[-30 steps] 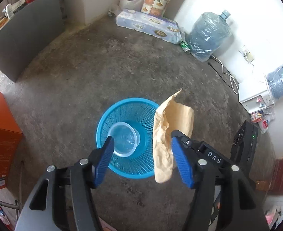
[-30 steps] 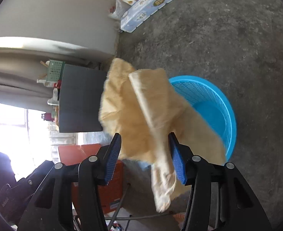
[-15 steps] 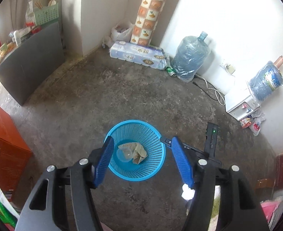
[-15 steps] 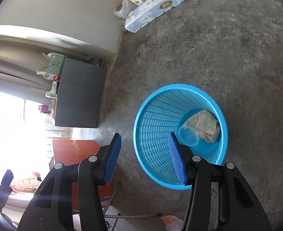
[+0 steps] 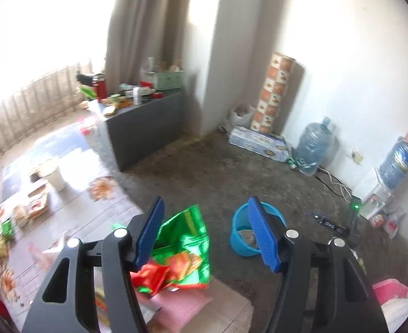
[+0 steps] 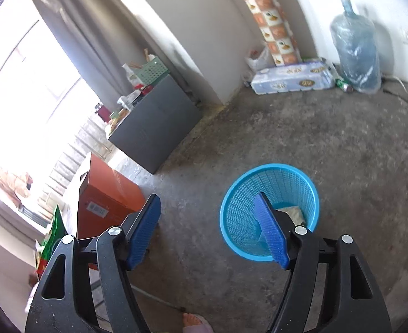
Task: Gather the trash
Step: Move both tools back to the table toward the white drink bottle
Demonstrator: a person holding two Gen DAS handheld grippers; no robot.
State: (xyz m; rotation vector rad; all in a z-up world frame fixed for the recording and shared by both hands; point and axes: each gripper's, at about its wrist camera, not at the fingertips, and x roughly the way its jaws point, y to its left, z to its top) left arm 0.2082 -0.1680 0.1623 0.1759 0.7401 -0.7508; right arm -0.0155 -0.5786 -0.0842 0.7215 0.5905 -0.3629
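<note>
Left gripper (image 5: 205, 233): blue ribbed fingers (image 5: 151, 231) spread apart, nothing pinched between them. Directly behind the gap lies a crumpled green snack bag (image 5: 185, 245), glossy foil with red and orange print, resting on the near corner of a table (image 5: 73, 219) covered with a pale flowered cloth; the left finger overlaps the bag's edge in this view, and contact cannot be confirmed. A pink sheet (image 5: 176, 304) lies just beneath the bag. Smaller wrappers (image 5: 2, 238) are scattered along the table's far left side, near a white cup (image 5: 54, 176). Right gripper (image 6: 208, 229): jaws opening, fingers (image 6: 144, 231) wide apart, nothing between them. Blue mesh wastebasket (image 6: 269, 212) stands upright on the bare concrete floor (image 6: 328, 144), just behind the right finger, which covers part of its rim; crumpled tan paper (image 6: 292, 212) lies at its bottom. In the left view the same basket sits on the floor well apart from the green bag. An orange carton (image 6: 106, 199) stands left of the basket, a dark grey cabinet (image 6: 154, 130) beyond it with clutter on top. Against the far wall: a patterned roll (image 6: 270, 25), a long pack of tissue rolls (image 6: 292, 79), and a wrapped water jug (image 6: 355, 52). A bare foot (image 6: 194, 323) shows at the lower edge. Open floor lies between the table corner and the basket.
</note>
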